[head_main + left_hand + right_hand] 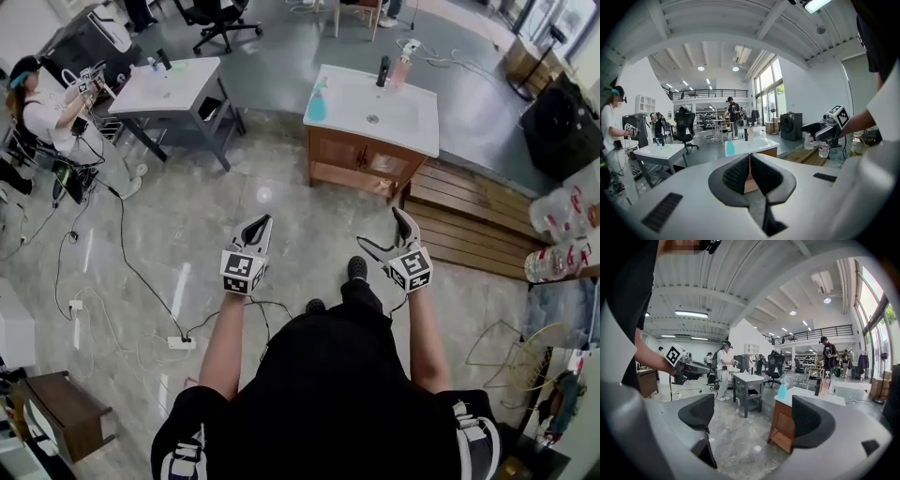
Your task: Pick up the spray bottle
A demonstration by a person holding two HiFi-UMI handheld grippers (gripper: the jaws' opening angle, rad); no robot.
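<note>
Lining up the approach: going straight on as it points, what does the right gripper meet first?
The right gripper would probably meet the wooden sink cabinet, below the teal spray bottle; only bare floor lies before it, though depth is unclear.

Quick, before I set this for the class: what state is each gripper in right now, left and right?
Left gripper: closed, holding nothing.
Right gripper: open wide, nothing between its jaws.

Tall windows [769, 82] light a polished stone floor [281, 244] where a wooden sink cabinet [352, 161], grey table [173, 86] and office chair [220, 23] stand.
</note>
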